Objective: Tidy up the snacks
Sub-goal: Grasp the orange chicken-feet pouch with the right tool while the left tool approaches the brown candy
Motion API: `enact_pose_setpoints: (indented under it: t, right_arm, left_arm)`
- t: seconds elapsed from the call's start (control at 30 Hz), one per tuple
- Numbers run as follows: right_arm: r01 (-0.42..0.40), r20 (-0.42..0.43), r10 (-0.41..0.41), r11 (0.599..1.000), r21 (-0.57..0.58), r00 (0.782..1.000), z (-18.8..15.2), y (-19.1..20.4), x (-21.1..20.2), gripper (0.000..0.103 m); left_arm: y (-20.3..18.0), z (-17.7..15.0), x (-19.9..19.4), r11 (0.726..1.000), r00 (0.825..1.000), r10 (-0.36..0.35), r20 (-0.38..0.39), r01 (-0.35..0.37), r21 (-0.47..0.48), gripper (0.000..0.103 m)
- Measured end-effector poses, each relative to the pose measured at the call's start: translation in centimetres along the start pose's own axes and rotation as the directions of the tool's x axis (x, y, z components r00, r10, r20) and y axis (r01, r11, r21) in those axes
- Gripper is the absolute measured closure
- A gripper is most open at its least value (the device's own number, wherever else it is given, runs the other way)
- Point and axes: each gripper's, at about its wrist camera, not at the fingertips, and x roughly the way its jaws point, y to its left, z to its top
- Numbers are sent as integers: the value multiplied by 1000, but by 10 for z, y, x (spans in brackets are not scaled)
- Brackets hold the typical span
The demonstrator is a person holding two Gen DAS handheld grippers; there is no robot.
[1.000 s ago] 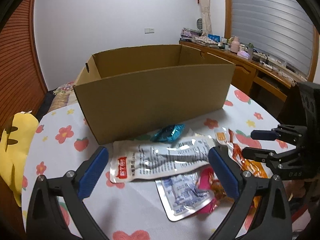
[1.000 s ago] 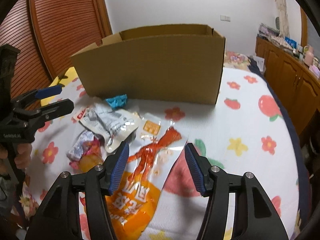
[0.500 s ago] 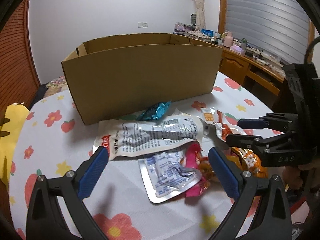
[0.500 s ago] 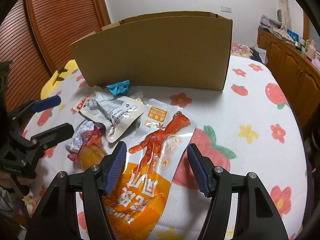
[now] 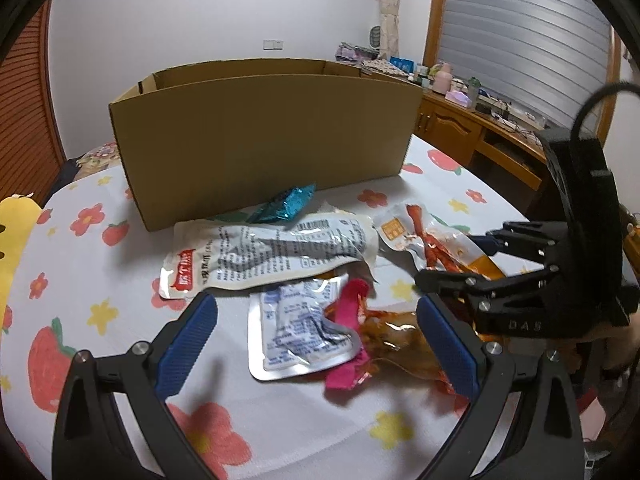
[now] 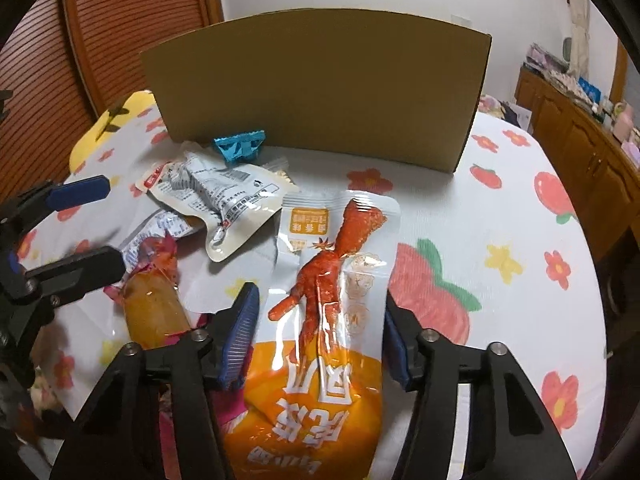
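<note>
Several snack packets lie on the flowered tablecloth in front of an open cardboard box. My left gripper is open, low over a small silver packet and a pink-wrapped sausage. A long silver packet and a teal candy lie beyond. My right gripper is open, its jaws on either side of an orange chicken-foot packet. The box stands behind. The right gripper also shows in the left wrist view.
A wooden sideboard with clutter runs along the window at the right. A yellow cushion sits at the table's left edge. A wooden slatted door stands behind the table. The table edge falls away at the right.
Both grippers have dropped lower and closer to the packets. The right gripper's jaws now straddle the orange packet; the left has come down over the small silver packet.
</note>
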Motion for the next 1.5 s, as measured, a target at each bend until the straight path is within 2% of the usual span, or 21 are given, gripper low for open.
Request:
enact_pose_setpoints:
  t: [0.33,0.5,0.57,0.6,0.7,0.77,0.83,0.87,1.07,1.2,1.33,1.5]
  right_arm:
    - [-14,19,15,1000,-21,1000,-6,-9,-11,60]
    - [-15,16,14,1000,6,1000,-10,-25,-15,59]
    - [-14,11,14,1000,-2,1000,-12,-29,-14,56]
    - [11,13,-11,1000,-19,1000,-13,-29,-13,55]
    - [58,20,-57,997,-47,998,-15,-27,-12,54]
    - [79,26,-77,994,-72,997,-16,-23,-12,54]
    - [83,30,-81,994,-75,996,-16,-22,-12,54]
    - [81,30,-79,994,-73,996,-16,-22,-12,54]
    - [66,26,-65,996,-58,998,-16,-25,-11,54]
    - [72,28,-71,995,-63,997,-16,-25,-11,53]
    - [68,26,-67,996,-59,997,-16,-25,-11,53]
    - [66,26,-65,996,-57,998,-16,-25,-11,53]
  left_arm:
    - [-14,-15,-8,1000,999,13,-34,-14,-19,4]
    - [-18,-23,-16,994,998,-35,-57,29,-105,5]
    - [-21,-24,-19,992,998,-38,-58,30,-121,7]
    - [-22,-24,-21,991,997,-41,-58,33,-131,7]
    - [-25,-22,-22,986,995,-68,-67,57,-156,16]
    - [-27,-21,-19,982,992,-89,-89,73,-173,25]
    - [-29,-20,-14,979,988,-107,-109,86,-185,34]
    - [-31,-20,-12,977,986,-114,-121,90,-193,35]
    - [-42,-17,-10,981,983,-119,-139,95,-171,35]
    - [-43,-10,-5,988,988,-63,-139,42,-148,35]
    - [-41,0,0,993,991,-32,-129,17,-116,31]
    - [-50,5,12,1000,986,-13,-164,10,-19,23]
